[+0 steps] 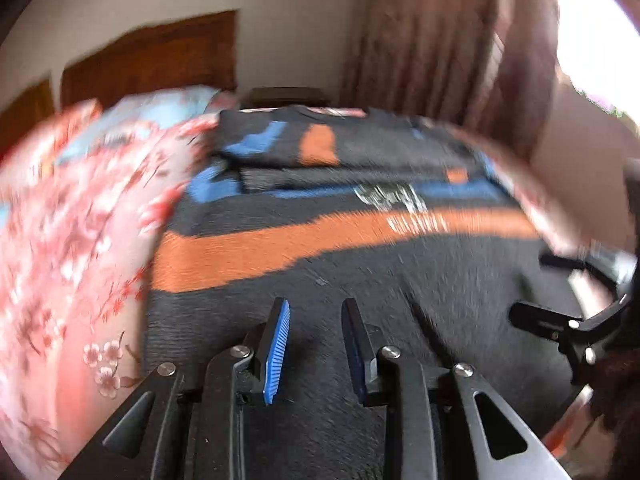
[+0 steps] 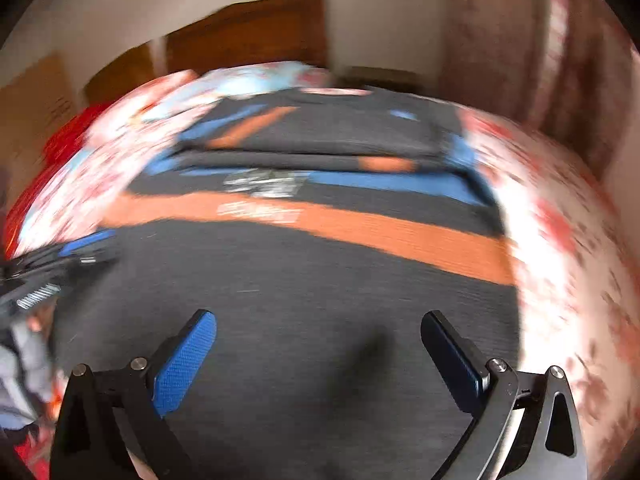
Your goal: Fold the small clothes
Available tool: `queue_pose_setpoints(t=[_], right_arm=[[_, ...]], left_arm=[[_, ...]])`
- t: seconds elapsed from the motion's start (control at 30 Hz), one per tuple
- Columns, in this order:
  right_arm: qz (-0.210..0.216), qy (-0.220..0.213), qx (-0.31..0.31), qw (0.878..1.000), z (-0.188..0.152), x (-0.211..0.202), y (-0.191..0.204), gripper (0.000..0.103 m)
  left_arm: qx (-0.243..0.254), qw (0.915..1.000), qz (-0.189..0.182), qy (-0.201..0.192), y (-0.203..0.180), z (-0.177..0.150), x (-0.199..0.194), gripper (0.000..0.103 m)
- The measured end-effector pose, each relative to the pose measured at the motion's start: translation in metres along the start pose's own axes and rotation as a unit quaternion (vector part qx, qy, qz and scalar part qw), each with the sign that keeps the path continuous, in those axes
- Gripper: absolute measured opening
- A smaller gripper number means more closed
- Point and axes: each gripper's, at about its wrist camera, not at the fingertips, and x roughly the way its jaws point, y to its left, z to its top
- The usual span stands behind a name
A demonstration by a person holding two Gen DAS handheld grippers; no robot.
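A dark grey sweater (image 1: 360,280) with orange and blue stripes lies flat on the bed, its far part folded over itself; it also fills the right wrist view (image 2: 300,300). My left gripper (image 1: 316,312) hovers just above the sweater's near hem, jaws a little apart with nothing between them. My right gripper (image 2: 320,324) is wide open and empty above the near hem. The right gripper also shows at the right edge of the left wrist view (image 1: 560,320). The left gripper shows at the left edge of the right wrist view (image 2: 60,260). Both views are motion-blurred.
A pink floral bedspread (image 1: 80,240) covers the bed around the sweater. A wooden headboard (image 1: 152,64) and a light blue pillow (image 1: 160,108) lie at the far left. Brown curtains (image 1: 440,40) hang at the back right beside a bright window (image 1: 592,20).
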Motion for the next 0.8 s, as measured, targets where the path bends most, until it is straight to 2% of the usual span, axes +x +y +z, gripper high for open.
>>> queue_pose_setpoints(t=[0.03, 0.07, 0.13, 0.17, 0.23, 0.3, 0.57, 0.73, 0.8], right_arm=[[0.002, 0.006, -0.027, 1.000, -0.002, 0.004, 0.013, 0.103], [-0.007, 0.015, -0.044, 0.999, -0.001, 0.012, 0.019, 0.103], [-0.026, 0.035, -0.061, 0.997, -0.010, 0.023, 0.019, 0.103], [-0.013, 0.019, -0.047, 0.999, -0.011, 0.020, 0.010, 0.103], [-0.031, 0.022, -0.035, 0.999, -0.013, 0.016, -0.004, 0.103], [-0.044, 0.025, -0.012, 0.999, -0.015, 0.011, -0.025, 0.103], [-0.062, 0.020, 0.017, 0.998, -0.031, -0.001, -0.054, 0.103], [-0.080, 0.026, 0.030, 0.996, -0.027, -0.002, -0.042, 0.103], [-0.056, 0.006, 0.023, 0.998, -0.025, -0.009, -0.025, 0.103]], left_arm=[[0.019, 0.9997, 0.011, 0.009, -0.006, -0.004, 0.005, 0.027], [0.028, 0.9995, 0.016, -0.001, -0.008, -0.008, 0.006, 0.028], [0.027, 0.9995, 0.016, -0.007, -0.001, -0.013, 0.004, 0.032], [0.028, 0.9994, 0.020, -0.007, 0.002, -0.014, 0.003, 0.034], [0.026, 0.9992, 0.028, -0.016, 0.013, -0.020, -0.001, 0.038], [0.011, 0.9993, 0.029, -0.018, 0.022, -0.026, -0.006, 0.045], [-0.004, 0.9991, 0.037, -0.018, 0.039, -0.043, -0.021, 0.048], [-0.019, 0.9991, 0.038, -0.002, 0.030, -0.040, -0.029, 0.044], [-0.010, 0.9996, 0.019, -0.016, 0.019, -0.040, -0.036, 0.044]])
